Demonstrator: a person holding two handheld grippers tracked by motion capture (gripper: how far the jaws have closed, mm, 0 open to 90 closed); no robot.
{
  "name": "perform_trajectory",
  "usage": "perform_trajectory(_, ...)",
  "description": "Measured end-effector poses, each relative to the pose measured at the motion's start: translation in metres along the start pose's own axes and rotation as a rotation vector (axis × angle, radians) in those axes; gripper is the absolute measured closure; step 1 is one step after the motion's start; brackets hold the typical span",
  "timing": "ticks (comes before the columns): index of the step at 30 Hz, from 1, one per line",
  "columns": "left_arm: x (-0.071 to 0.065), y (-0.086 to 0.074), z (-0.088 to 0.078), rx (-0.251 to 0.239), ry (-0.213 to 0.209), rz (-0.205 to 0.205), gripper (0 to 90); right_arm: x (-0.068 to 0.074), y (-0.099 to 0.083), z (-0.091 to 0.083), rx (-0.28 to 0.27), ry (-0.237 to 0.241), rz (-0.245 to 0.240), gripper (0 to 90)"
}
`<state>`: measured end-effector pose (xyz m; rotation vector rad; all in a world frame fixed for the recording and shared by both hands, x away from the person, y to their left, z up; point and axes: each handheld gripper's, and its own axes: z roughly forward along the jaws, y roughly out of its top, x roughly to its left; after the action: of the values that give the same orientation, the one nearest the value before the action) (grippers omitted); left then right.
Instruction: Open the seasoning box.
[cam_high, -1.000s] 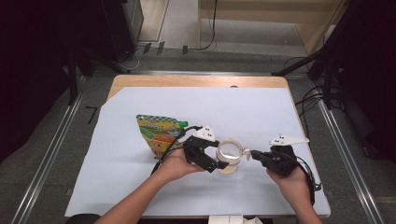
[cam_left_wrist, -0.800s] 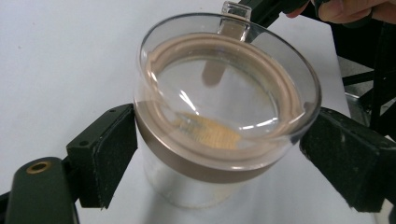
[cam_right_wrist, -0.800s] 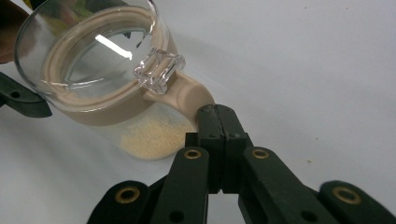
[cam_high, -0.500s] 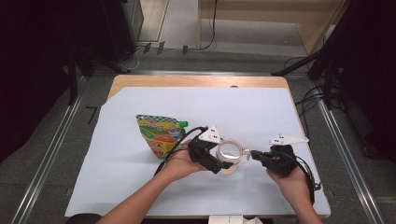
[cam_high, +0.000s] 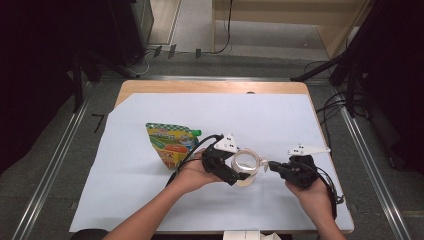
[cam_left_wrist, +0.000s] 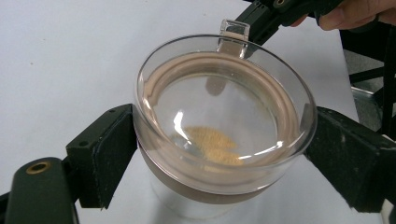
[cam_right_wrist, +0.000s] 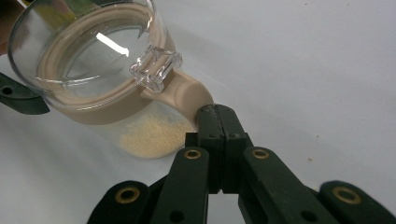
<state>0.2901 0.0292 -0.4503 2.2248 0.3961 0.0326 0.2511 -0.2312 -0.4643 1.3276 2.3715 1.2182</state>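
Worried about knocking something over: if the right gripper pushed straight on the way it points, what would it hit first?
The right gripper, jaws shut, already sits at the beige tab of the lidded clear jar; that tab first, probably.

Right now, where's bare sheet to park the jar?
Open: the far half of the white sheet, behind the pouch and jar, and the near-left corner, left of the left forearm. Crowded: near centre, where left tongs and right tongs meet at the jar.

Pouch (cam_high: 172, 143) left of jar (cam_high: 246, 167)
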Motion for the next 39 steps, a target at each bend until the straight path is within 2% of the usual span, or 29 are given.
perform_trajectory(10, -0.001, 0.007, -0.003, 0.002, 0.009, -0.007, 12.6, 0.0, 0.0, 0.0, -0.001, 0.001, 0.002, 90.0)
perform_trajectory(14, -0.001, 0.009, -0.004, 0.012, 0.01, 0.006, 12.8, 0.001, 0.0, -0.001, 0.0, 0.0, -0.004, 90.0)
perform_trajectory(19, -0.002, 0.01, -0.004, 0.016, 0.008, -0.004, 12.9, 0.001, 0.0, -0.001, 0.0, 0.0, -0.004, 90.0)
perform_trajectory(24, -0.002, 0.011, -0.005, 0.017, 0.015, 0.007, 13.0, 0.001, 0.0, -0.001, 0.0, 0.001, -0.005, 90.0)
perform_trajectory(33, -0.004, 0.016, -0.009, 0.0, 0.023, 0.017, 13.1, 0.002, -0.001, -0.001, 0.002, 0.001, -0.009, 90.0)
perform_trajectory(39, -0.007, 0.026, -0.014, -0.016, 0.019, 0.006, 13.3, 0.002, 0.0, -0.001, -0.001, 0.003, -0.013, 90.0)
